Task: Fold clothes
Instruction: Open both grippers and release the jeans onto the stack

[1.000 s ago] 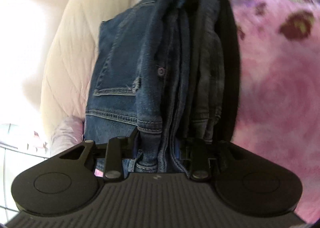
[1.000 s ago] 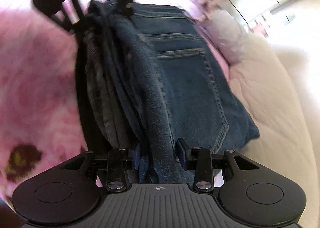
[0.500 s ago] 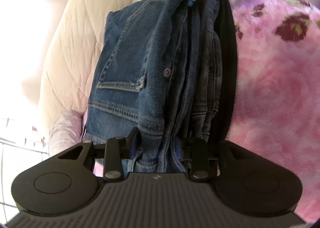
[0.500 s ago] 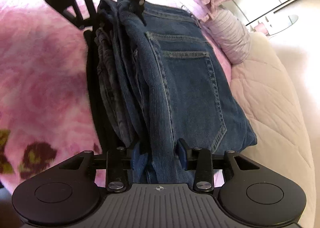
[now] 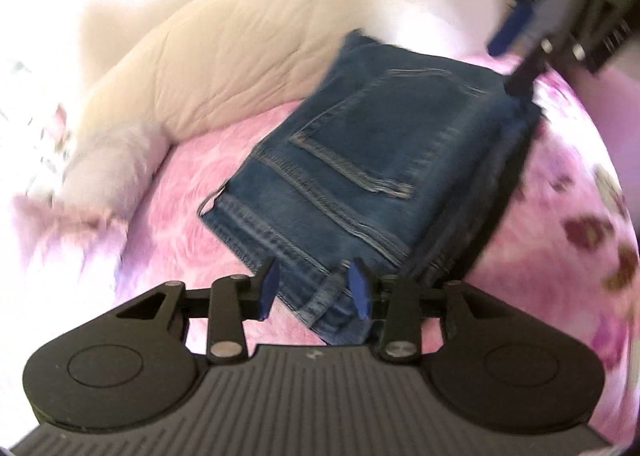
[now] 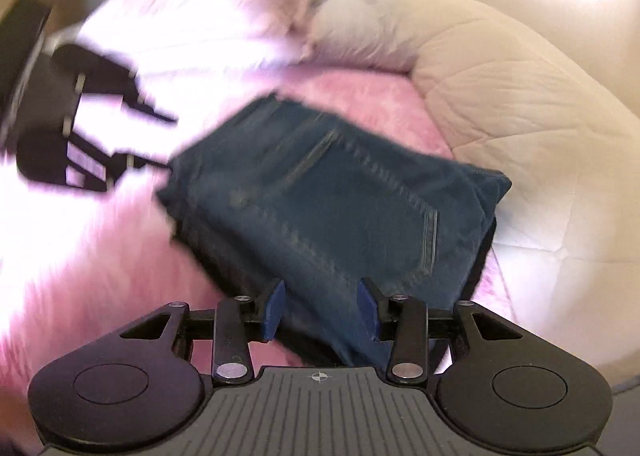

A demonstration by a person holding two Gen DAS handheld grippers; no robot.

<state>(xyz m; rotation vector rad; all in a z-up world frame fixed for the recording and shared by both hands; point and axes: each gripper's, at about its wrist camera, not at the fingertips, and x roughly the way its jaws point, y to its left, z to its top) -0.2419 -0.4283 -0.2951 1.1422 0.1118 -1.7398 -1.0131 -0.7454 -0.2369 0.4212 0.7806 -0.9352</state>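
Jeans: the folded blue jeans (image 5: 372, 175) are lying flat on the pink floral blanket (image 5: 568, 215), back pocket facing up, with darker folded garments stacked beneath them.
Left gripper: the left gripper (image 5: 312, 292) is sitting at the near edge of the stack, its blue pads (image 5: 268, 290) standing apart with the denim's hem lying between them, unclamped.
Right gripper: the right gripper (image 6: 320, 310) is hovering at the opposite end, fingers likewise spread wide over the denim.
Surroundings: a cream quilted duvet (image 5: 240, 67) is bunching on the far side, beside a pale fluffy cushion (image 6: 360, 39).
Sharpness: both views are blurring.

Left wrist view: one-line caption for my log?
Folded jeans lie on the pink blanket, left gripper open around their near edge.
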